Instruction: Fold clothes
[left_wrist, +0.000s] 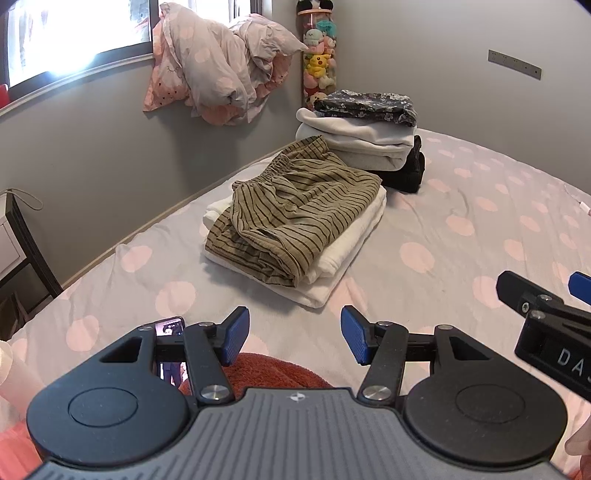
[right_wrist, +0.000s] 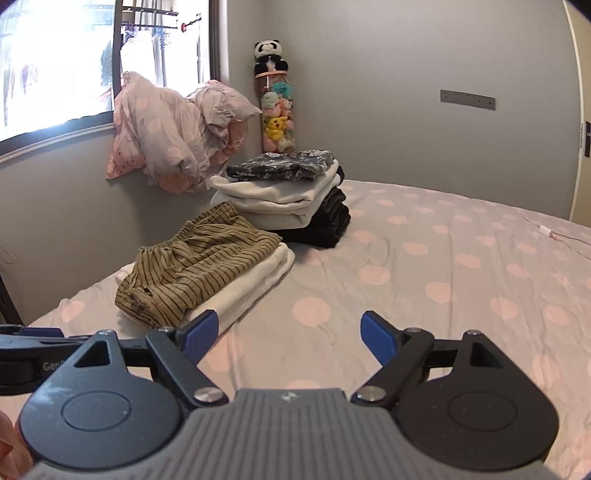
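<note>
Clothes sit folded ahead of you on the dotted bedsheet: olive striped shorts lie on a white folded piece, and just behind them a taller stack carries a dark floral garment on pale and black layers near the wall. Your left gripper hangs with its blue pads spread wide and nothing between them, above a rust-red cloth at the near edge. Your right gripper is equally wide apart and empty over bare sheet, its left pad in front of the white piece's corner.
</note>
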